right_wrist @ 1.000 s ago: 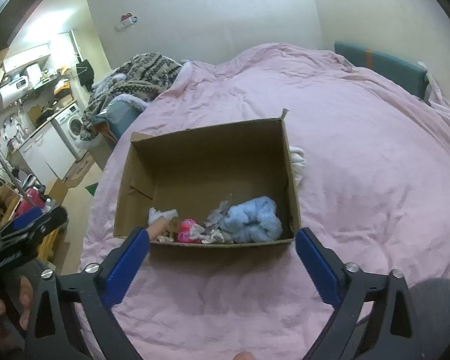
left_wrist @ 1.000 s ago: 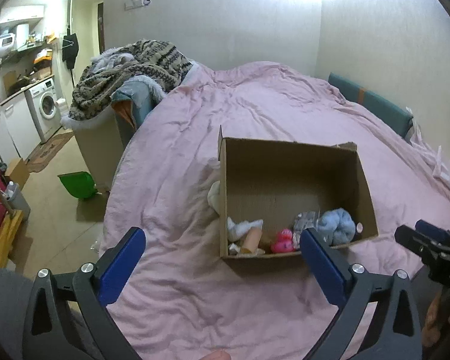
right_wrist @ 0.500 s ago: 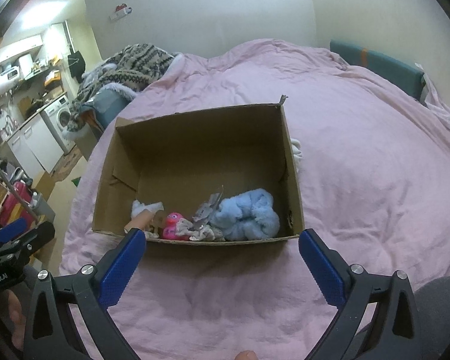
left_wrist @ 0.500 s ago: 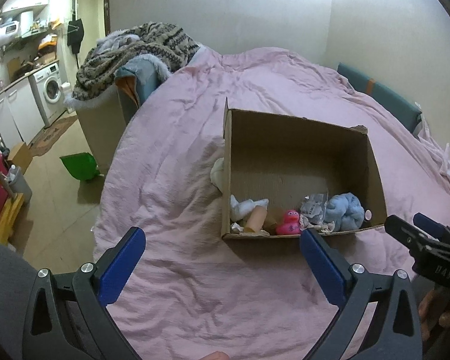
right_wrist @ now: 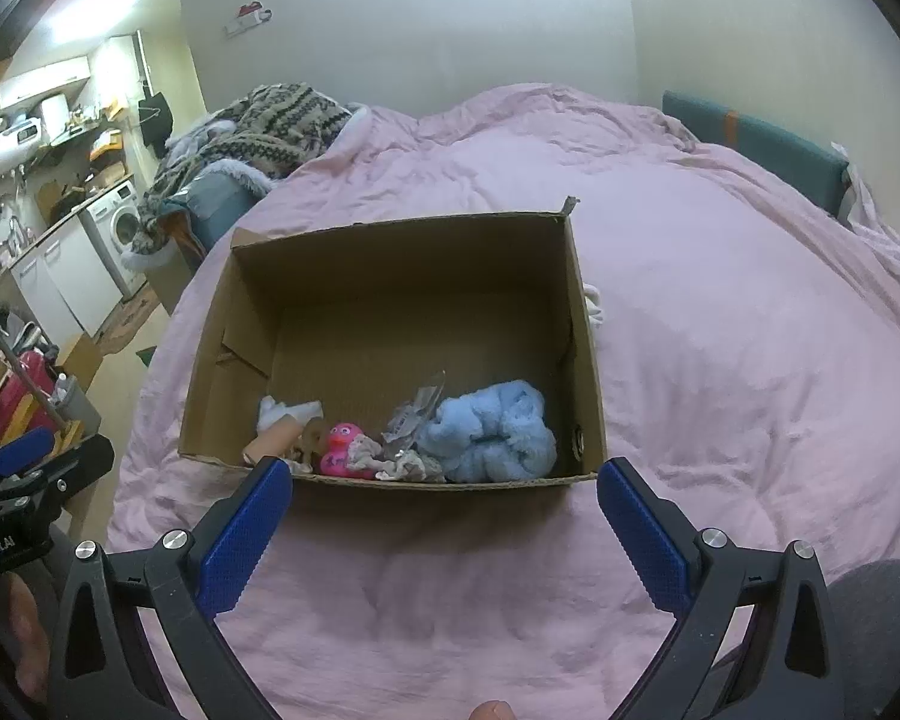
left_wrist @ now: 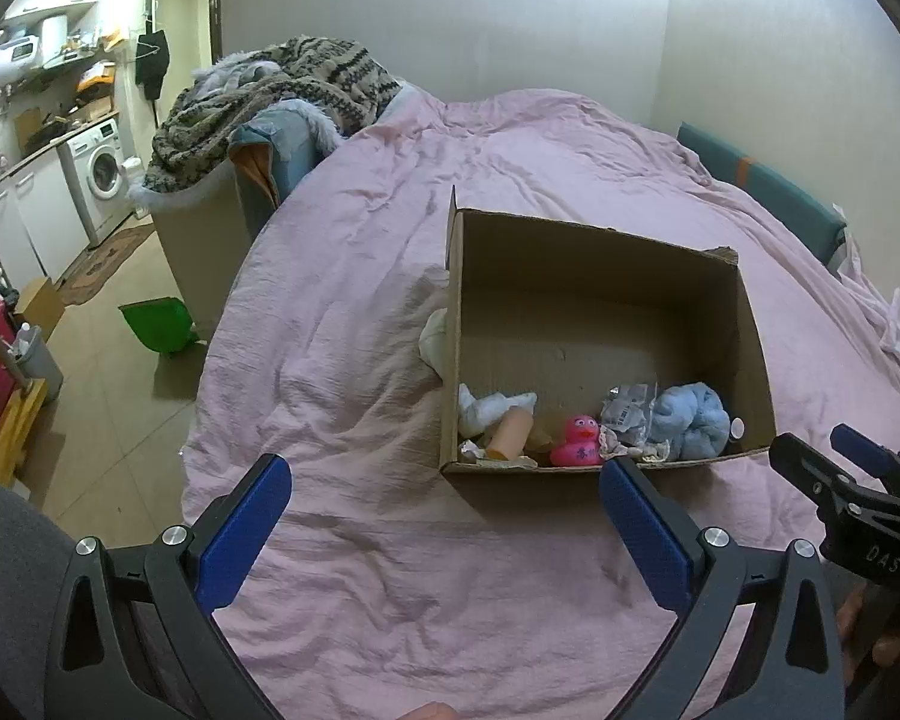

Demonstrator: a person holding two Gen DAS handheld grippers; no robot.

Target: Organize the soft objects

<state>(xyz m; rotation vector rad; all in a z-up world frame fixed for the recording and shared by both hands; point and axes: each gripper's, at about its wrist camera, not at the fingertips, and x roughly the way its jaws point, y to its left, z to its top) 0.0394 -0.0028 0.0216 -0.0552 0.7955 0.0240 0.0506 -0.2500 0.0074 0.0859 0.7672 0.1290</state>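
Observation:
An open cardboard box (left_wrist: pixel 600 294) (right_wrist: pixel 402 276) sits on the pink bed. Along its near wall lie a blue fluffy cloth (left_wrist: pixel 690 420) (right_wrist: pixel 489 432), a pink rubber duck (left_wrist: pixel 577 441) (right_wrist: pixel 343 450), a crumpled clear wrapper (left_wrist: pixel 627 411) (right_wrist: pixel 417 414), a white cloth (left_wrist: pixel 492 405) (right_wrist: pixel 285 408) and a tan tube (left_wrist: pixel 510 432) (right_wrist: pixel 273 441). A white soft object (left_wrist: pixel 433 336) lies outside the box's left wall. My left gripper (left_wrist: pixel 444 516) is open and empty before the box. My right gripper (right_wrist: pixel 444 516) is open and empty too.
The pink duvet (left_wrist: pixel 390 540) covers the bed. A pile of knitted blankets (left_wrist: pixel 270 96) lies at the far left corner. A green dustpan (left_wrist: pixel 156 324) and a washing machine (left_wrist: pixel 99 174) stand on the floor at left. A teal headboard (left_wrist: pixel 756 192) is at right.
Both grippers have moved closer to the box and look down into it more. They stay open.

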